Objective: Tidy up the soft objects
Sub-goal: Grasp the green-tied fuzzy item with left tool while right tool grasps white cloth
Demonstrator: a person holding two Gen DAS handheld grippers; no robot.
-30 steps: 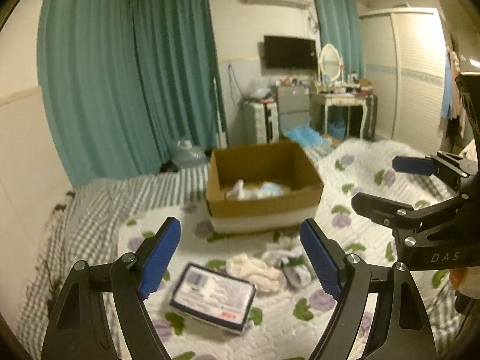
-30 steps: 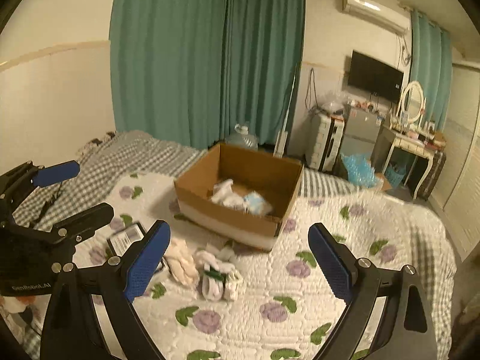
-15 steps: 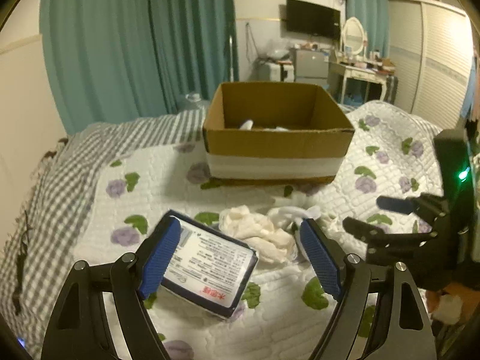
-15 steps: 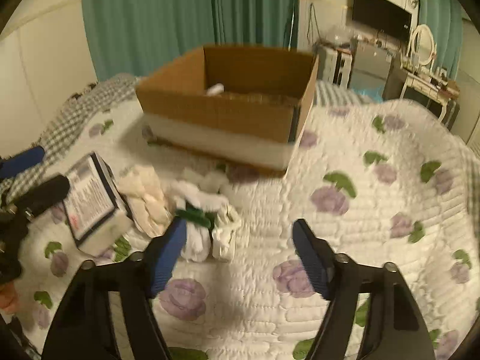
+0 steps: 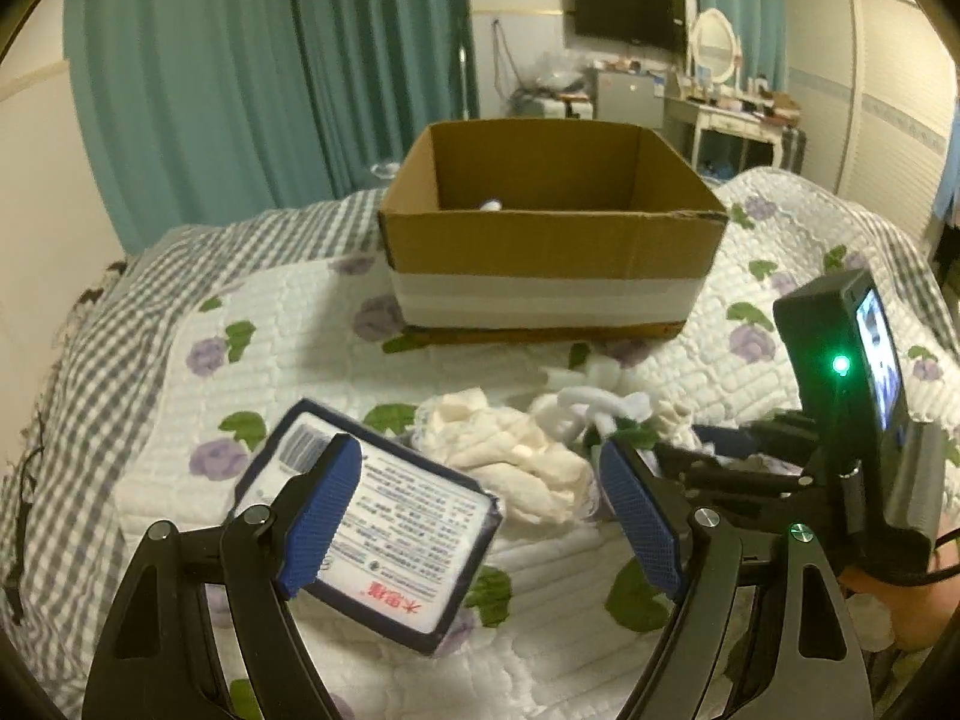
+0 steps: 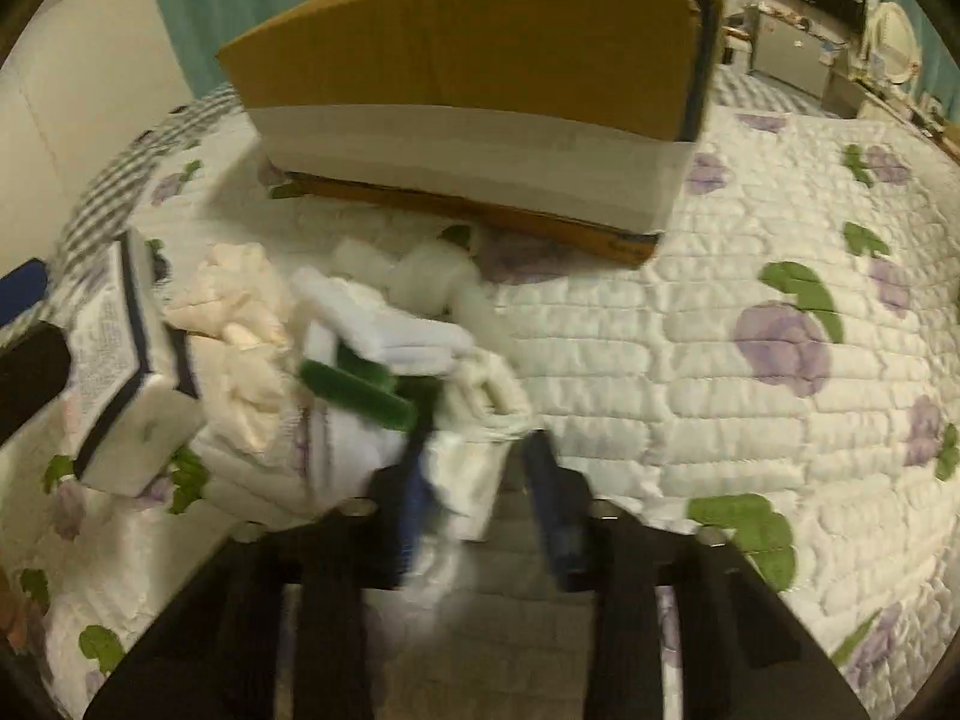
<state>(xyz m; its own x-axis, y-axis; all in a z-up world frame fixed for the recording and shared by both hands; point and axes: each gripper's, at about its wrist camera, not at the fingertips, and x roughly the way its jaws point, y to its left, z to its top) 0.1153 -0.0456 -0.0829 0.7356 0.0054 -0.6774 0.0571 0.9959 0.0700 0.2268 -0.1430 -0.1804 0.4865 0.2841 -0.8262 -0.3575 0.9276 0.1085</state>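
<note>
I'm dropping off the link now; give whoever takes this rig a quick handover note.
Left gripper: jaws wide open, empty, over the wrapped tissue pack.
Right gripper: jaws narrowed around white socks with green bands; the frame is blurred, so the grip is unconfirmed.
Cardboard box stands behind the pile on the floral quilt; something white is already inside.
Left: socks, cream cloth, tissue pack.

Teal curtains (image 5: 270, 72) cover the far wall. A wall-mounted television (image 5: 629, 12) hangs above a cluttered desk (image 5: 729, 114) with an oval mirror (image 5: 714, 45). A floral quilt (image 6: 750, 312) covers the bed. Lighting is dim and warm.
</note>
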